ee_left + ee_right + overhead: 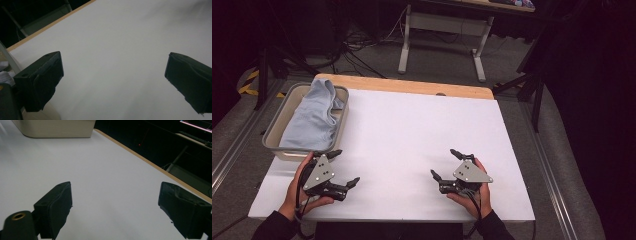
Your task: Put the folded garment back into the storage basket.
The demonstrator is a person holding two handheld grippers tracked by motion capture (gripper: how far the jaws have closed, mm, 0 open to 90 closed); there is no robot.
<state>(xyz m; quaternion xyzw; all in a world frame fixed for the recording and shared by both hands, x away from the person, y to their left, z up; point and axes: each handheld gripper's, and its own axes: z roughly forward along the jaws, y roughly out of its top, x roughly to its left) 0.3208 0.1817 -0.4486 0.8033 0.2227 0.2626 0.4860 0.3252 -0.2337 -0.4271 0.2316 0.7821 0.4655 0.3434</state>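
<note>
White table [412, 130]: cloth [314, 117] beyond left gripper [346, 167]

White-topped table [412, 135], one bin on it.
Table has a white sheet over a wooden top, wood edge showing at the far side. Beige bin [277, 145] sits on the left edge, just beyond the left gripper [346, 167] fingers, its near wall touching-close to the upper fingertip; well apart from the right gripper [444, 164] fingers. White surface between and ahead of both finger pairs.
</note>
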